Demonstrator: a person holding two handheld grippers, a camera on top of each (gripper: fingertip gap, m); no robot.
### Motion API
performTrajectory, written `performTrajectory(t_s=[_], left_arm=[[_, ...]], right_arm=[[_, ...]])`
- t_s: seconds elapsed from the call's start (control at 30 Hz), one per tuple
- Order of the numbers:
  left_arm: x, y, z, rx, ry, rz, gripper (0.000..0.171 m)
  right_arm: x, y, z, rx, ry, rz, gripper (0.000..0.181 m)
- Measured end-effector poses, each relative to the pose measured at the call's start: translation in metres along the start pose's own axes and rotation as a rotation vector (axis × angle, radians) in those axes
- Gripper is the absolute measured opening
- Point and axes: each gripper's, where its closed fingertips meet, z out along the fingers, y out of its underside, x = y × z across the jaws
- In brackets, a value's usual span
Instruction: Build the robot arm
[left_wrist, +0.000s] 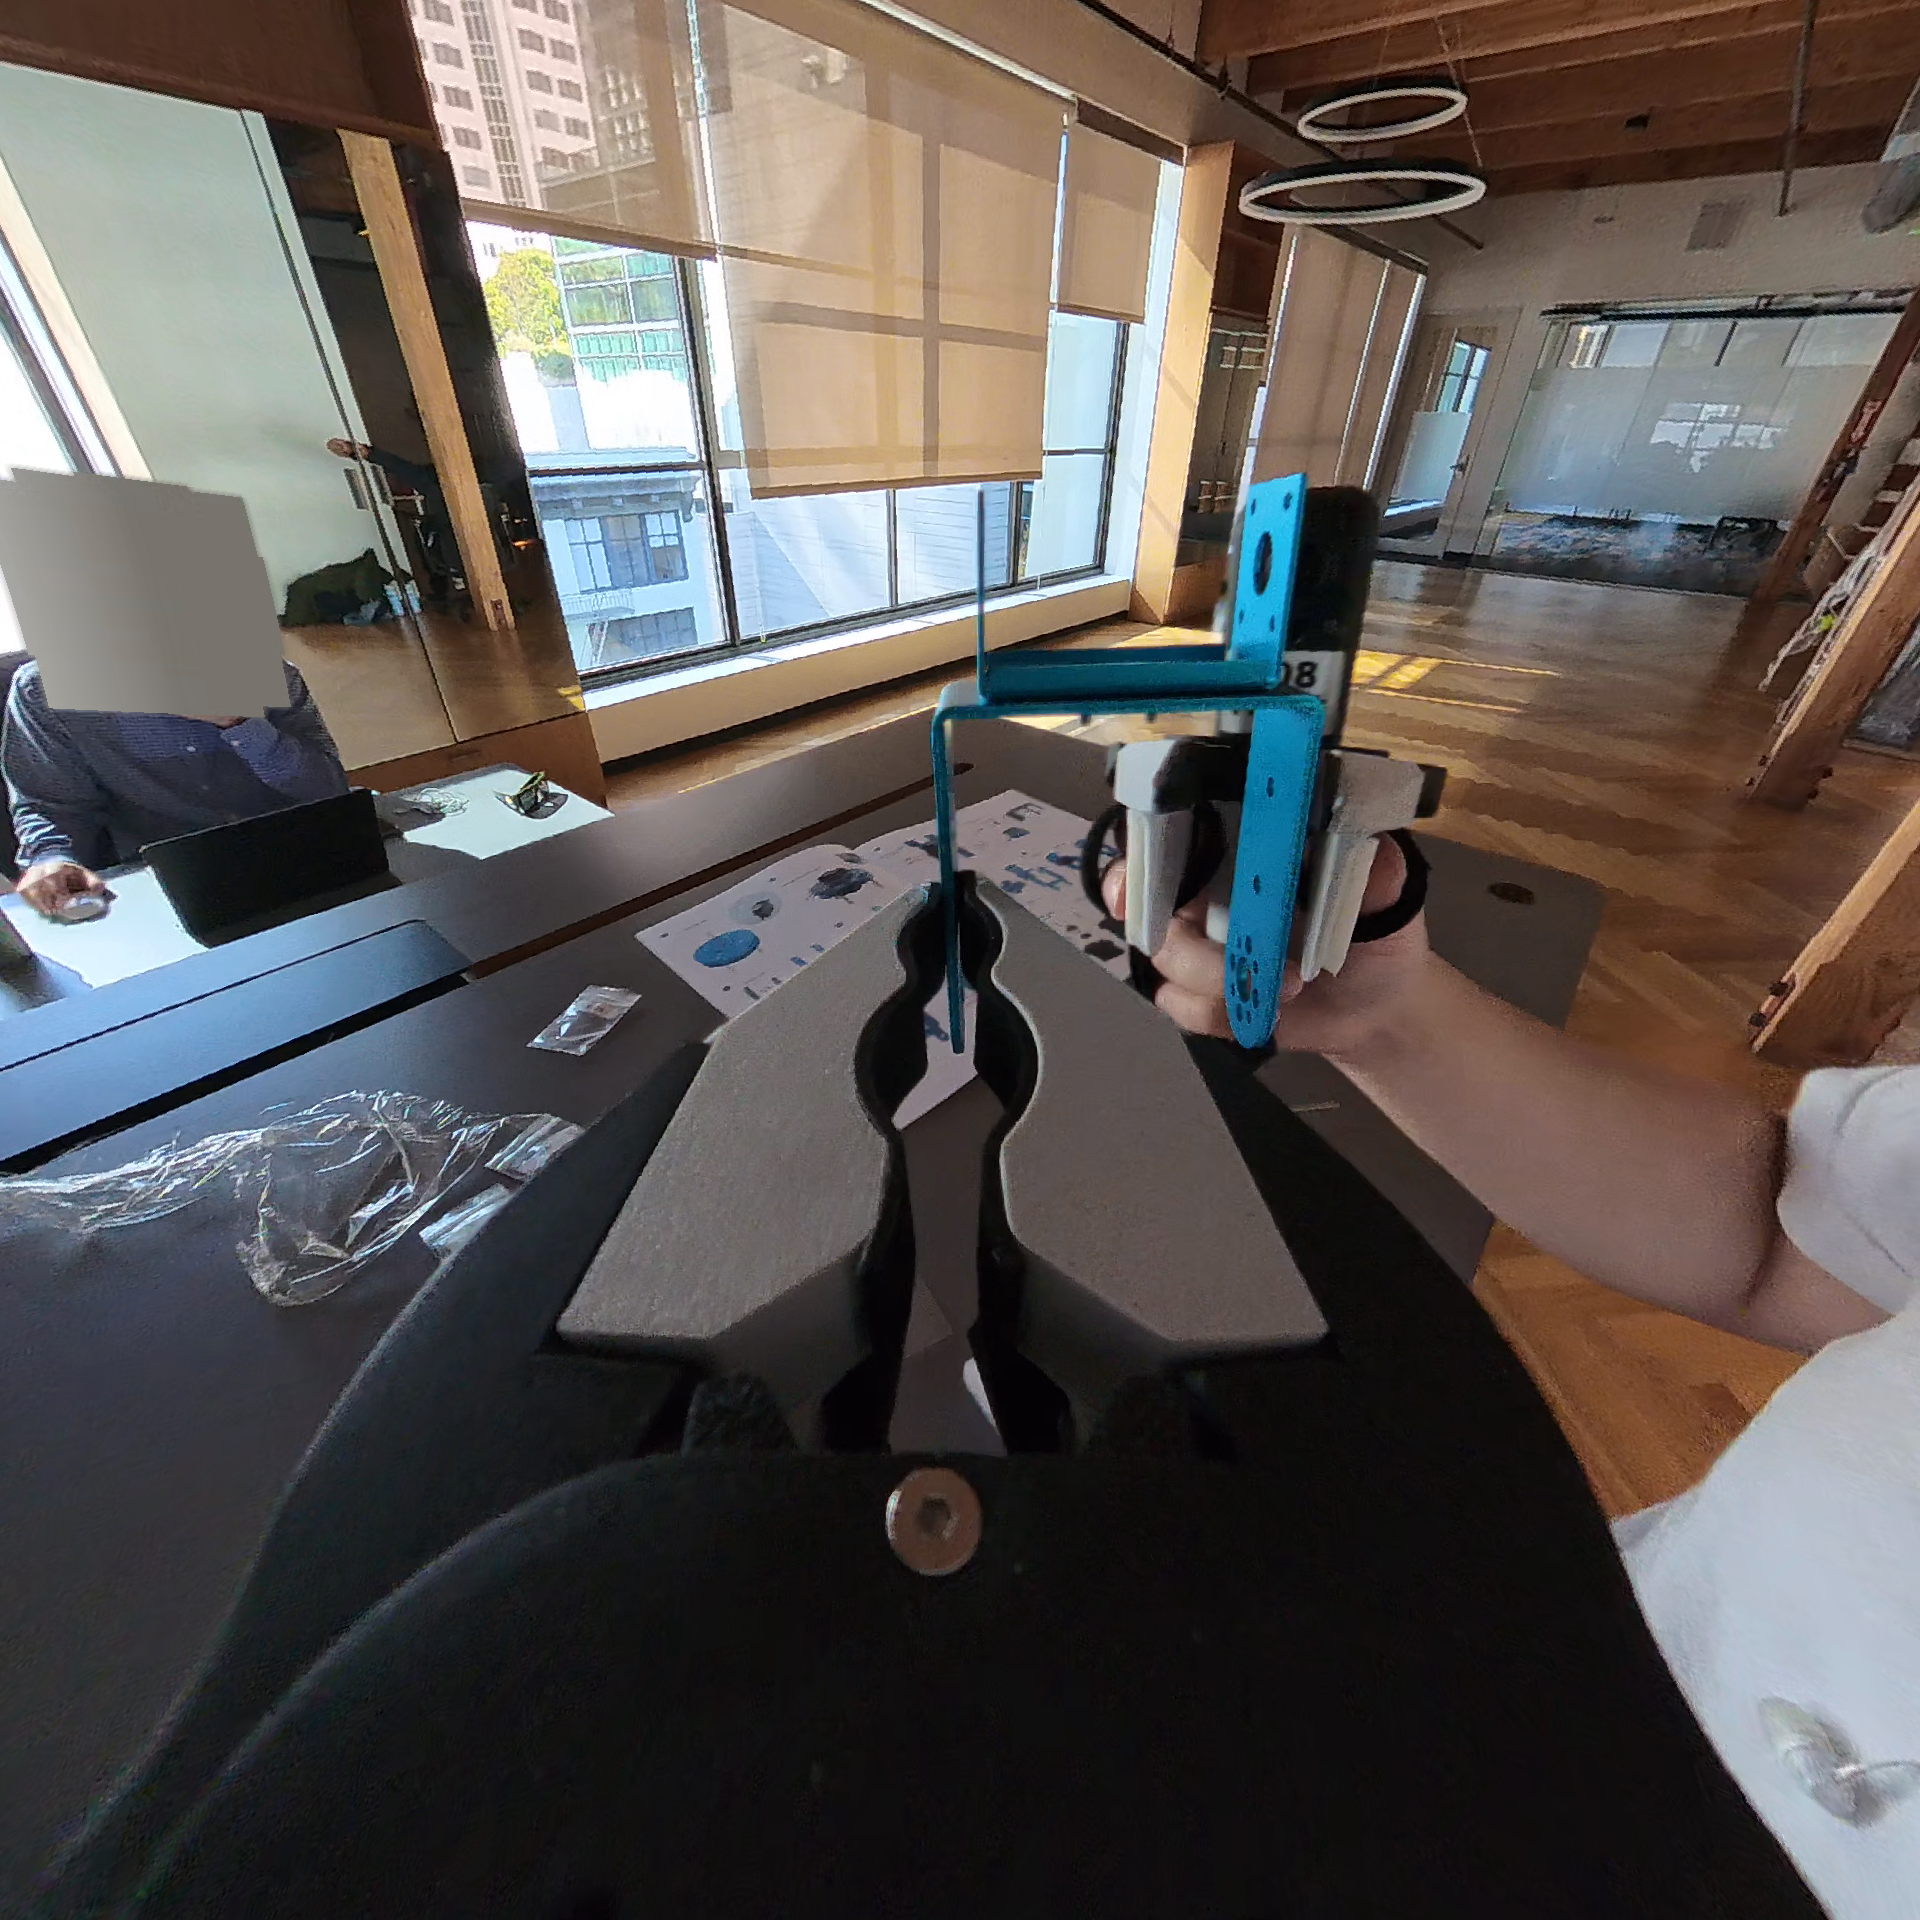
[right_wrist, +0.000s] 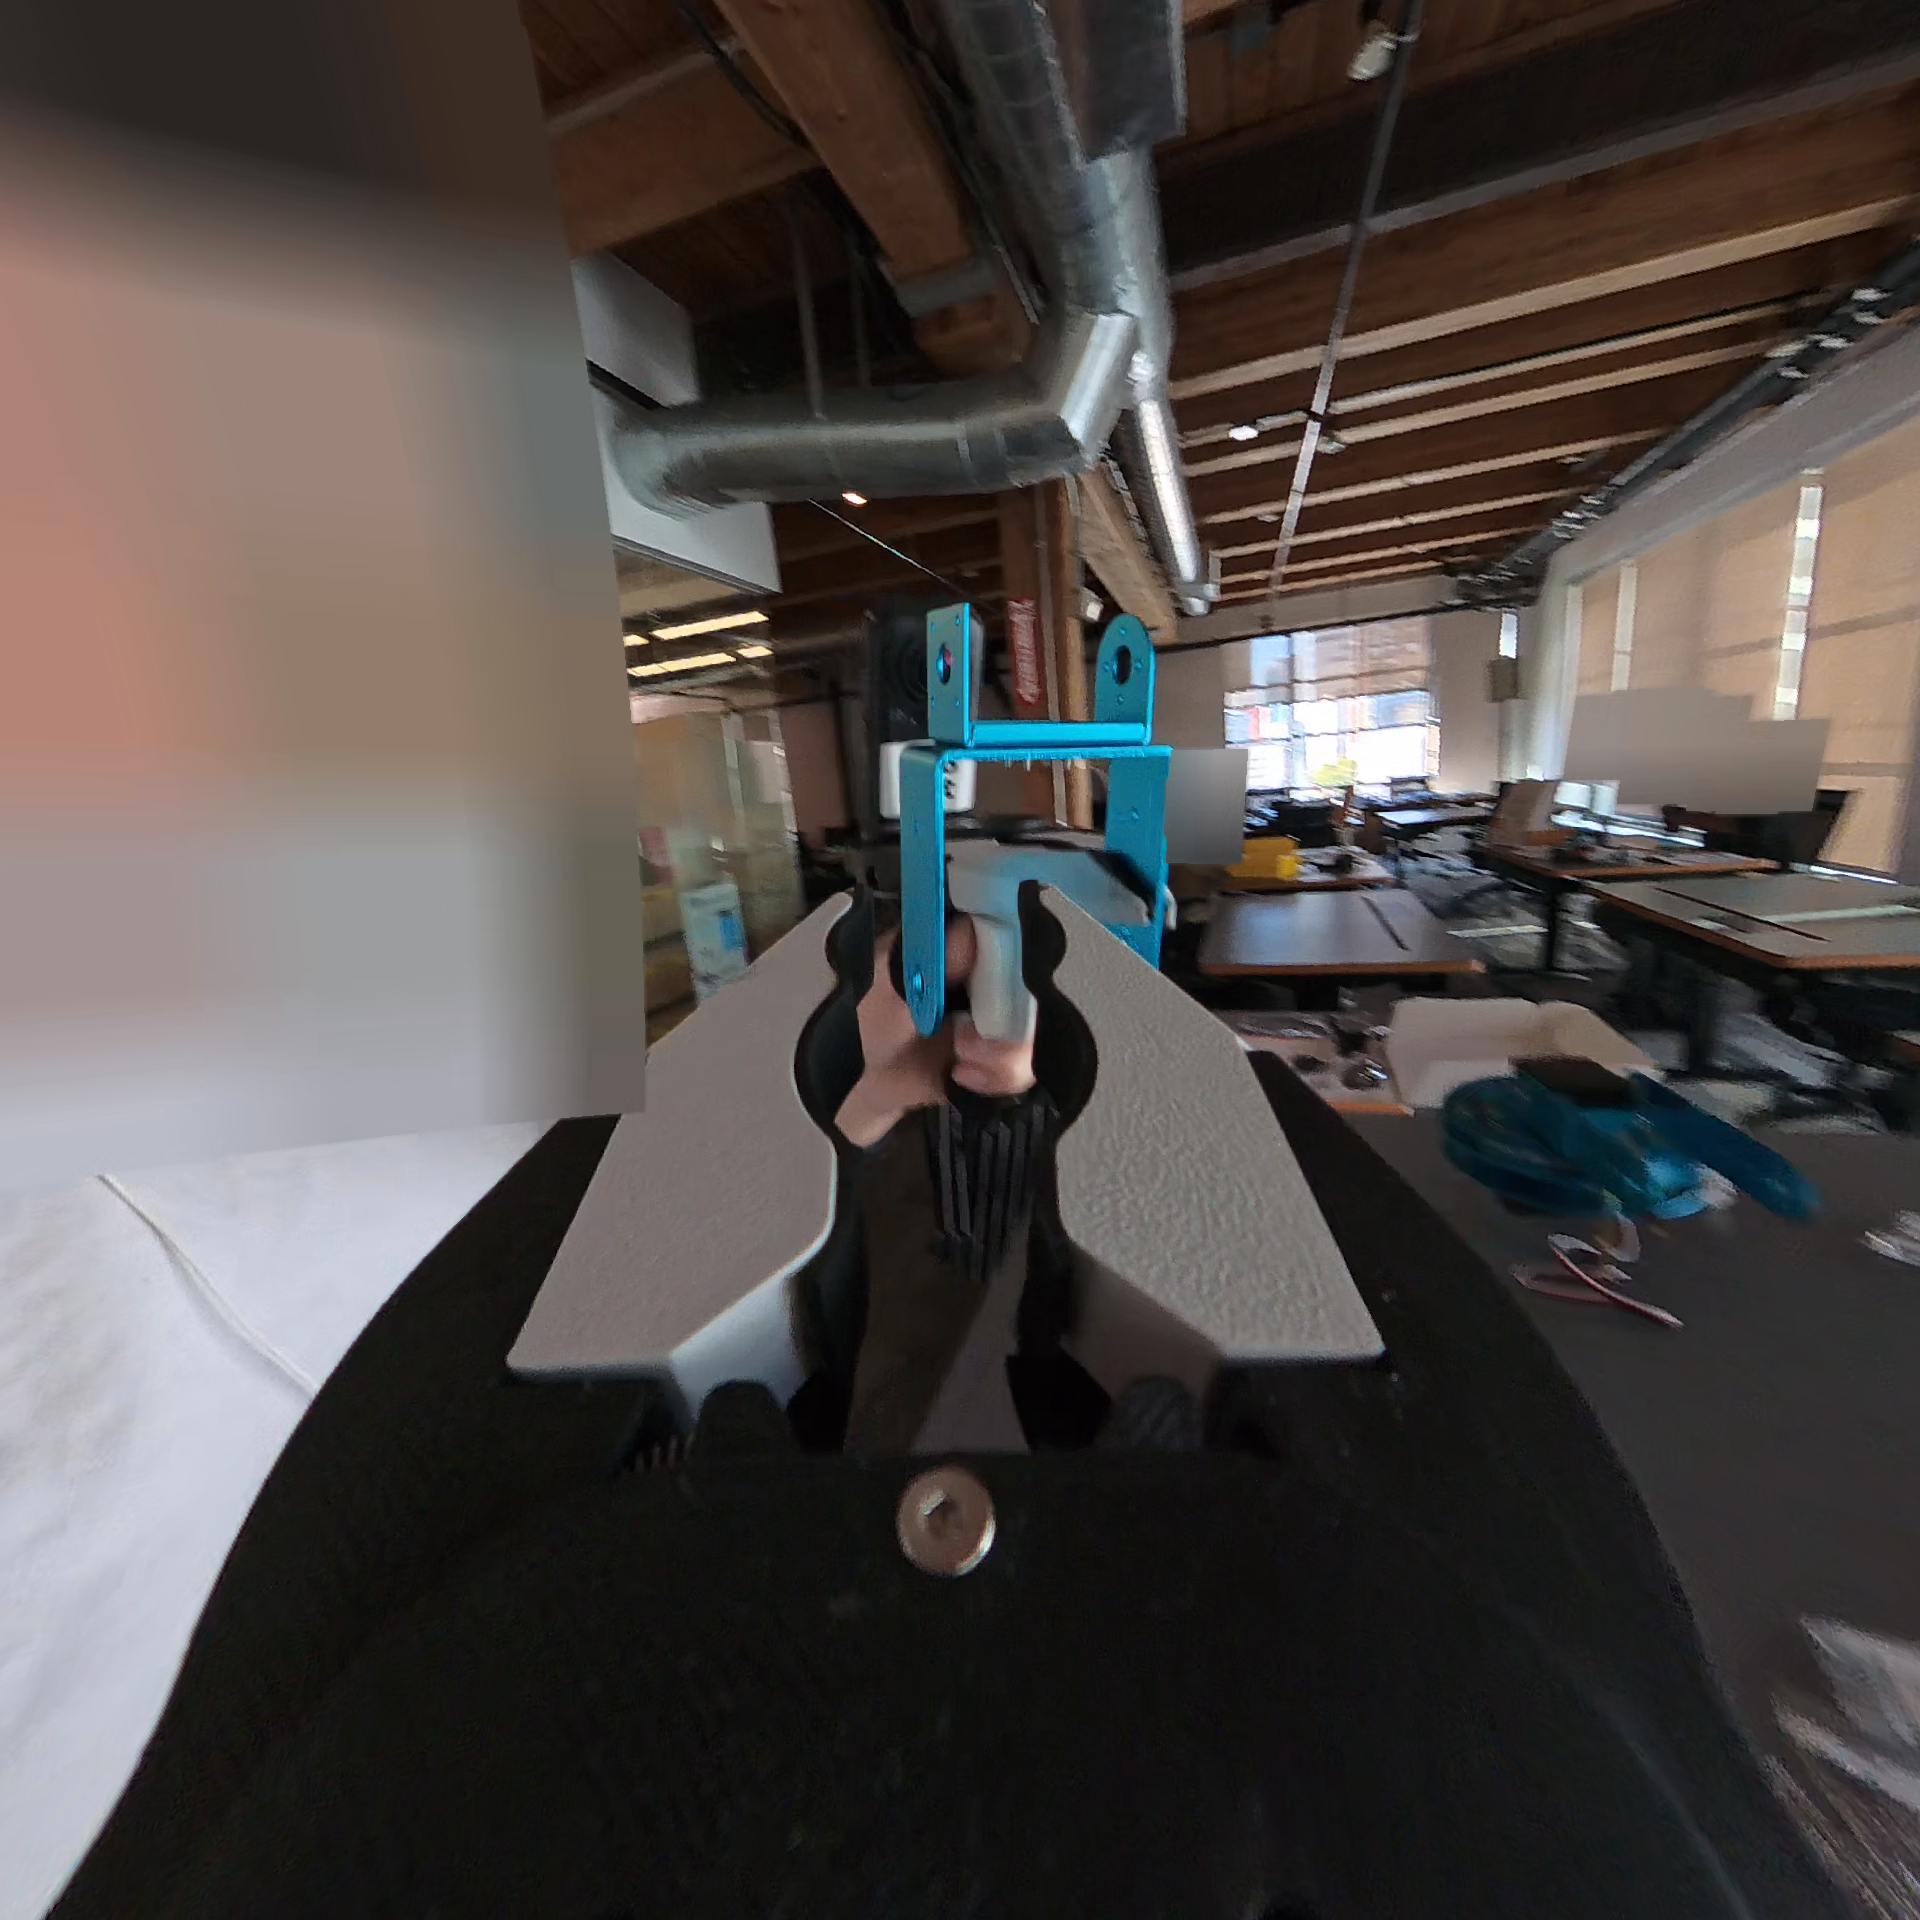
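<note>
2 close wrist views face each other — sharing blue brackets (left_wrist: 1127, 694).

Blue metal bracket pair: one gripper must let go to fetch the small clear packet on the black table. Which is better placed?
Probably the left gripper: the small clear packet lies nearer it; the right gripper sits farther right.

Left gripper (left_wrist: 954, 961) and right gripper (right_wrist: 997, 935) raised, facing each other, fingers nearly closed.

Black table (left_wrist: 312, 1039): leaflet (left_wrist: 831, 904), perhaps cellophane (left_wrist: 312, 1174).
</note>
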Motion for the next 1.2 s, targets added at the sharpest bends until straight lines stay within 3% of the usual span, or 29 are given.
performTrajectory(t_s=[0.1,0.2,0.33,0.47,0.73,0.83,1.07,1.2], left_arm=[[-0.013,0.009,-0.005,-0.006,-0.050,0.016,0.000],[-0.025,0.016,-0.008,-0.016,-0.077,0.013,0.000],[-0.033,0.017,-0.010,-0.012,-0.091,0.005,0.000],[-0.039,0.023,-0.009,-0.026,-0.101,-0.001,0.000],[-0.040,0.039,0.000,-0.050,-0.105,-0.020,0.000],[-0.044,0.043,0.005,-0.064,-0.163,0.029,0.000],[-0.051,0.056,0.017,-0.069,-0.331,0.151,0.000],[-0.052,0.057,0.016,-0.041,-0.392,0.182,0.000]], right_arm=[[0.016,0.037,-0.035,-0.174,0.210,-0.103,0.025],[0.033,0.114,-0.086,-0.534,0.436,-0.119,0.024],[0.014,0.191,-0.114,-0.840,0.475,-0.063,0.011],[0.017,0.219,-0.128,-0.986,0.527,-0.087,0.011],[0.022,0.204,-0.127,-0.945,0.581,-0.123,0.011],[0.024,0.171,-0.115,-0.830,0.637,-0.141,0.018],[0.028,0.048,-0.038,-0.352,0.780,-0.157,0.042],[0.054,0.047,-0.026,-0.316,0.890,-0.115,0.055]])
